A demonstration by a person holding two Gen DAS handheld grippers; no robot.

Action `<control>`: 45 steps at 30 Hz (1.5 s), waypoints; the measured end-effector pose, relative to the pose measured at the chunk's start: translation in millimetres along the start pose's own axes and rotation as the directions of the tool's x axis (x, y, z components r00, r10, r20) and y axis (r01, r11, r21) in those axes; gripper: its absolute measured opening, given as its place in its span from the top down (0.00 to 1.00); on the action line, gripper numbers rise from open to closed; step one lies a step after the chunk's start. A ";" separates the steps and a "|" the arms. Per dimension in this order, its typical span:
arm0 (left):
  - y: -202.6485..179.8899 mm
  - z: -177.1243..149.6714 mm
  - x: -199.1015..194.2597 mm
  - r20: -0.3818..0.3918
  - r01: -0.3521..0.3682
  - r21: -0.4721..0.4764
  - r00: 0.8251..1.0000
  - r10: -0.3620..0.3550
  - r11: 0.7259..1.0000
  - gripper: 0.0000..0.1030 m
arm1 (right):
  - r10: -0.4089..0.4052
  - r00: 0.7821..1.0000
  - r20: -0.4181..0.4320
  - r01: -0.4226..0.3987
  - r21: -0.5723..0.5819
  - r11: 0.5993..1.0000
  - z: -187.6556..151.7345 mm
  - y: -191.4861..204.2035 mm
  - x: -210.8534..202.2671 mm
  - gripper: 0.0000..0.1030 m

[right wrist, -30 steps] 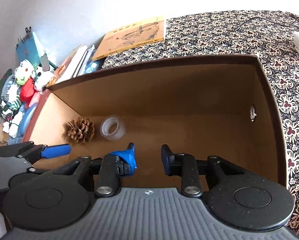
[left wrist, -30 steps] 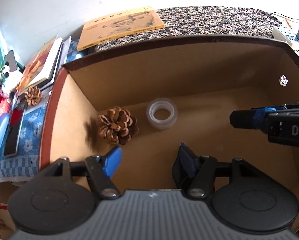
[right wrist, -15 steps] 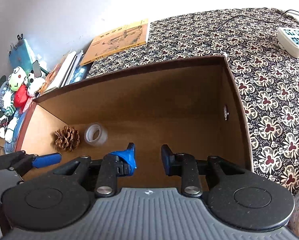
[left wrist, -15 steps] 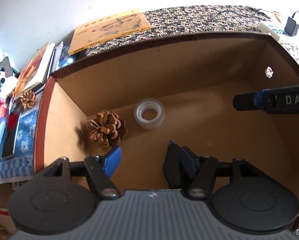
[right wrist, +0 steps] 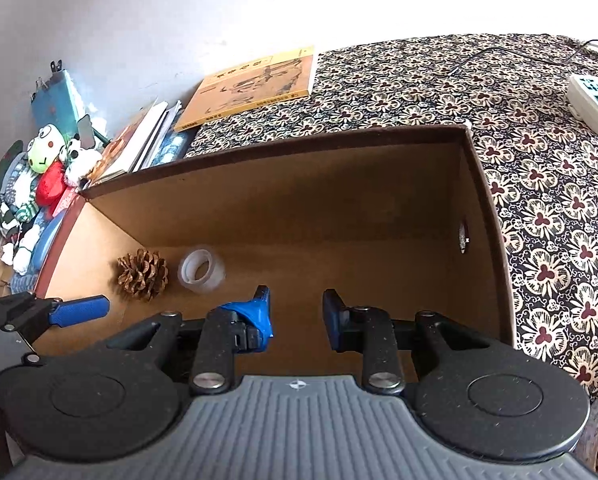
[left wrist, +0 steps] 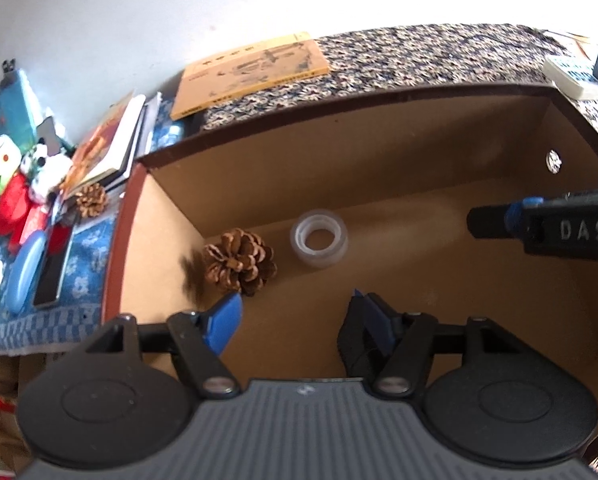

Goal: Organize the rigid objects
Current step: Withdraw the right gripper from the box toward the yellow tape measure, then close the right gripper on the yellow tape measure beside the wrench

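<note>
Inside the brown box (left wrist: 259, 176), a pine cone (left wrist: 241, 261) sits near the left wall with a clear tape roll (left wrist: 319, 237) just beside it on the floor. Above them the left gripper (left wrist: 299, 316) hangs with jaws spread wide and empty. Off to its right, the right gripper (right wrist: 295, 314) hovers over bare floor, jaws parted, holding nothing.

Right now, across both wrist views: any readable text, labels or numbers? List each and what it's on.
"DAS": raised letters on the side of the right hand-held gripper, cut off by the picture's edge in the left wrist view.
Yellow book cover: printed characters and a drawing, too small and blurred to read.
White power strip: no marking can be made out.
Stacked books beside the box: covers seen edge-on, nothing readable.
</note>
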State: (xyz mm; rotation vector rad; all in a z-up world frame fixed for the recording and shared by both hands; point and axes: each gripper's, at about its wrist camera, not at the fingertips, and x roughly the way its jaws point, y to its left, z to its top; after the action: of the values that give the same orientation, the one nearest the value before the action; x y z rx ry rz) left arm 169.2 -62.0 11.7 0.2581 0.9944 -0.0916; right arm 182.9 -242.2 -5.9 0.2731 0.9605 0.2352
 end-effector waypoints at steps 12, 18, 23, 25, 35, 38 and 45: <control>-13.4 -0.5 -39.1 0.015 -0.126 -0.120 0.992 0.129 0.985 0.35 | 0.130 0.991 0.033 -0.129 -0.034 0.991 -0.9 0.2 -10.8 0.89; -21.4 -5.3 -66.6 0.041 -0.166 -0.156 0.984 0.175 0.974 0.35 | 0.194 0.980 0.034 -0.191 -0.081 0.978 -2.2 4.9 -31.5 0.88; -29.7 -10.6 -85.4 0.047 -0.178 -0.184 0.981 0.189 0.967 0.35 | 0.239 0.970 0.034 -0.234 -0.114 0.966 -10.2 4.0 -52.6 0.87; -32.7 -13.7 -92.8 0.048 -0.181 -0.194 0.980 0.194 0.964 0.35 | 0.253 0.967 0.037 -0.247 -0.128 0.961 -15.7 2.6 -61.2 0.87; -36.7 -41.9 -124.0 0.024 -0.189 -0.262 0.979 0.202 0.946 0.35 | 0.335 0.941 0.050 -0.323 -0.165 0.932 -41.2 -0.9 -98.3 0.87; -38.6 -52.8 -130.4 0.017 -0.189 -0.267 0.979 0.201 0.945 0.35 | 0.377 0.925 0.037 -0.366 -0.173 0.914 -51.4 -0.6 -106.2 0.87; -49.4 -74.1 -141.3 0.009 -0.212 -0.256 0.975 0.222 0.943 0.35 | 0.410 0.912 0.008 -0.401 -0.190 0.896 -72.5 -3.0 -114.1 0.87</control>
State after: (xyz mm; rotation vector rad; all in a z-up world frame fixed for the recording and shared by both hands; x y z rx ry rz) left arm 22.3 -96.5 83.3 0.1286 0.9234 0.2307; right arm 59.9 -272.0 41.7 0.3054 0.8199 0.6969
